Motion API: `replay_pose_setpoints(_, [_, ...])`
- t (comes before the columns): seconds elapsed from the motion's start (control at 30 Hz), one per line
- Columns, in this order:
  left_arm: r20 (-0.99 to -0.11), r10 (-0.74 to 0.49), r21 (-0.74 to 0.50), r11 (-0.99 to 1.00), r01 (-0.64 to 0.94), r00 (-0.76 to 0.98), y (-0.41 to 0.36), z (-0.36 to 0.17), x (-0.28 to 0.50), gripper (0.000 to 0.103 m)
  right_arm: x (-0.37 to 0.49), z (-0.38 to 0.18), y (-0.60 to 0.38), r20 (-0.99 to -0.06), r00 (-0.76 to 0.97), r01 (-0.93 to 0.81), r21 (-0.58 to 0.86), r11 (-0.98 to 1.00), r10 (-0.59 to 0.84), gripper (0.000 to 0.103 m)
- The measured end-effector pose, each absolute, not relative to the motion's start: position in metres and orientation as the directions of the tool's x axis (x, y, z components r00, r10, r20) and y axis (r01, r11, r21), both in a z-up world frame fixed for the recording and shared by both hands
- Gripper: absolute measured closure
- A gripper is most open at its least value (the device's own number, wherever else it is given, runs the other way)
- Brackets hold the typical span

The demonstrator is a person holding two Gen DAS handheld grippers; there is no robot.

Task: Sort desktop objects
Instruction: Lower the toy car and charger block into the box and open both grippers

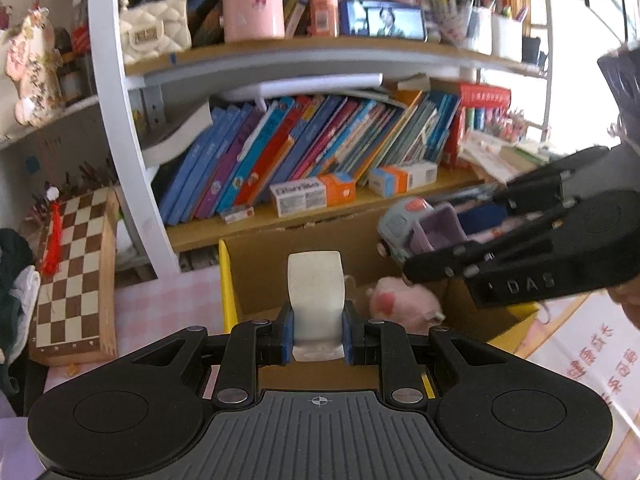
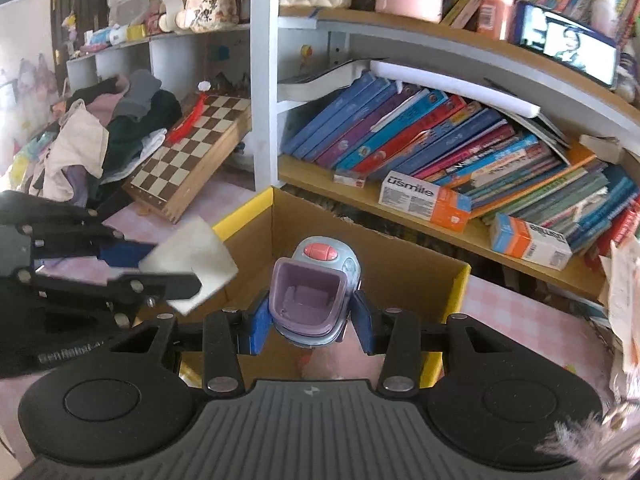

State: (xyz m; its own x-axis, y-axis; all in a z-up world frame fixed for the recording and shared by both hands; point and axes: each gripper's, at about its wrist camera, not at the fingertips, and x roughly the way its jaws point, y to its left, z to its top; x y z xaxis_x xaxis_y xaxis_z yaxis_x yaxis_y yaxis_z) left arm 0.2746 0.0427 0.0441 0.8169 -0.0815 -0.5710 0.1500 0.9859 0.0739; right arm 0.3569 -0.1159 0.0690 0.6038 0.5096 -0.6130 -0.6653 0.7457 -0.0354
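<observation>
1. Left gripper [image 1: 318,330], bottom centre of its view: levelled over cardboard box [image 1: 256,280], clamped on white block [image 1: 316,300] poking forward between blue pads.
2. Right gripper [image 2: 306,318], bottom centre: closed around toy truck [image 2: 314,292], hovering above same box.

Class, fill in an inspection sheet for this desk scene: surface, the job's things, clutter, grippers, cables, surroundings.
Surface: desk with a pink checked cloth.
Job's things: cardboard box open on the desk, a pink plush toy inside; white block and grey toy car held above it.
Clutter: chessboard leaning by a pile of clothes.
Grippers: left gripper shut on the white block; right gripper shut on the toy car.
Cables: nothing seen.
Surroundings: shelf of leaning books, orange-and-white cartons, a lit phone and a white handbag on the upper shelf.
</observation>
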Motion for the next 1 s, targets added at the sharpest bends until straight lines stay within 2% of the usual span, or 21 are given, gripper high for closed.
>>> replay_pose_setpoints(0.27, [-0.671, -0.061, 0.083, 0.984, 0.156, 0.739, 0.044, 0.018, 0.302, 0.082, 0.399, 0.071, -0.073, -0.618, 0.56, -0.727, -0.049, 0.684, 0.552, 0.063])
replay_pose_setpoints(0.53, [-0.736, -0.083, 0.047, 0.984, 0.174, 0.672, 0.047, 0.004, 0.316, 0.082, 0.434, 0.042, -0.017, -0.71, 0.447, -0.801, -0.047, 0.596, 0.545, 0.063])
replay_pose_setpoints(0.63, [-0.748, -0.098, 0.024, 0.984, 0.175, 0.656, 0.049, 0.003, 0.318, 0.082, 0.445, 0.028, -0.004, -0.75, 0.402, -0.819, -0.037, 0.573, 0.526, 0.063])
replay_pose_setpoints(0.8, [-0.742, -0.162, -0.087, 0.985, 0.146, 0.651, 0.057, 0.016, 0.322, 0.082, 0.458, 0.011, 0.006, -0.788, 0.359, -0.83, -0.026, 0.557, 0.499, 0.063])
replay_pose_setpoints(1.0, [-0.778, -0.167, -0.083, 0.983, 0.164, 0.605, 0.052, 0.01, 0.337, 0.082, 0.475, 0.003, 0.008, -0.809, 0.34, -0.823, -0.009, 0.569, 0.479, 0.063])
